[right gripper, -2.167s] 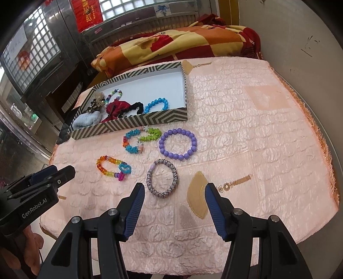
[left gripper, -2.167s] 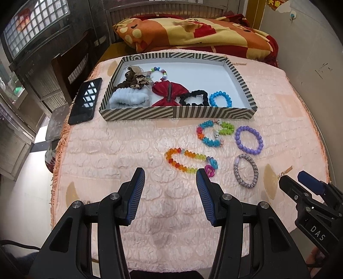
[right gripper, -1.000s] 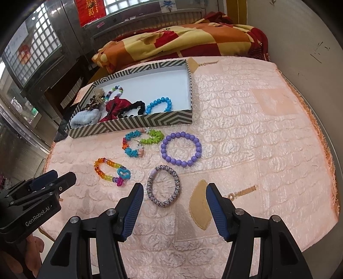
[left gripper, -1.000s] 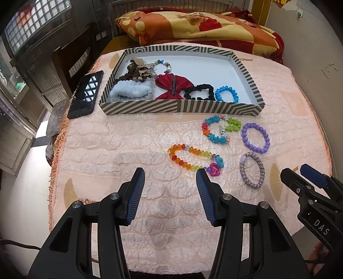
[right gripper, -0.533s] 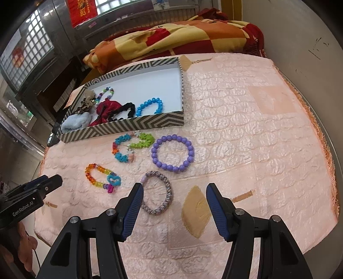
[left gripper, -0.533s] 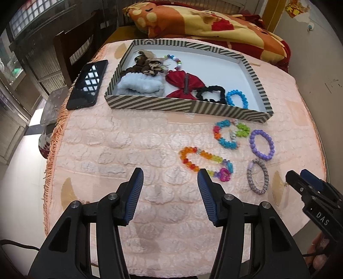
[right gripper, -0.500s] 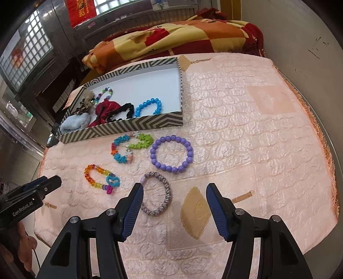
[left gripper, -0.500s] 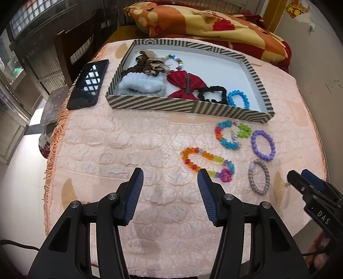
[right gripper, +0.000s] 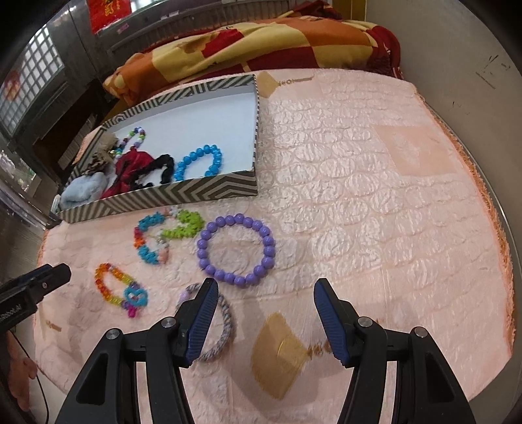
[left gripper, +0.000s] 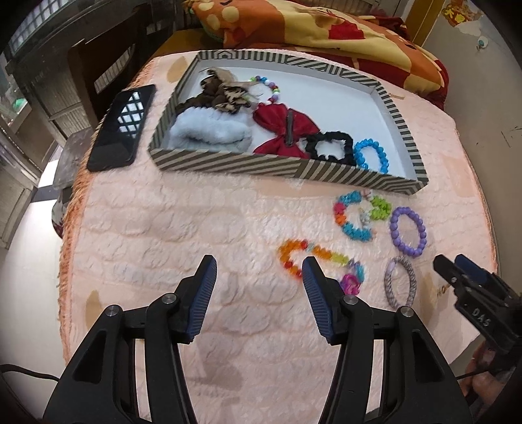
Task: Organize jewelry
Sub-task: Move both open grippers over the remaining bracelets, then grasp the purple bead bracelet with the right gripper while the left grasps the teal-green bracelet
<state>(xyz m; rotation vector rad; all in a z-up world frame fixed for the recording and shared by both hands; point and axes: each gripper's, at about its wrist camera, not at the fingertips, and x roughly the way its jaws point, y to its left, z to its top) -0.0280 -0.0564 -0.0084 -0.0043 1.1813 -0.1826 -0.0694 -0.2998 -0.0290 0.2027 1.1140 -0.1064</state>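
Both grippers gape, holding nothing. Left gripper (left gripper: pixel 259 272): rainbow bracelet (left gripper: pixel 318 262) just right of its tips. Right gripper (right gripper: pixel 264 295): woven bracelet (right gripper: pixel 222 321) under its left finger, purple bracelet (right gripper: pixel 236 249) just ahead, tray (right gripper: pixel 208 192) beyond.

A home, most likely a bedroom: round table (right gripper: pixel 375 195) under a quilted pink cloth with a fringe, folded orange, yellow and red blanket (right gripper: pixel 261 42) heaped behind it, dark wooden chair (left gripper: pixel 107 62) to one side, phone (left gripper: pixel 124 125) lying near the edge, red paper decoration (left gripper: pixel 458 14) stuck on the scuffed wall, glass-block window (right gripper: pixel 29 84) at the back
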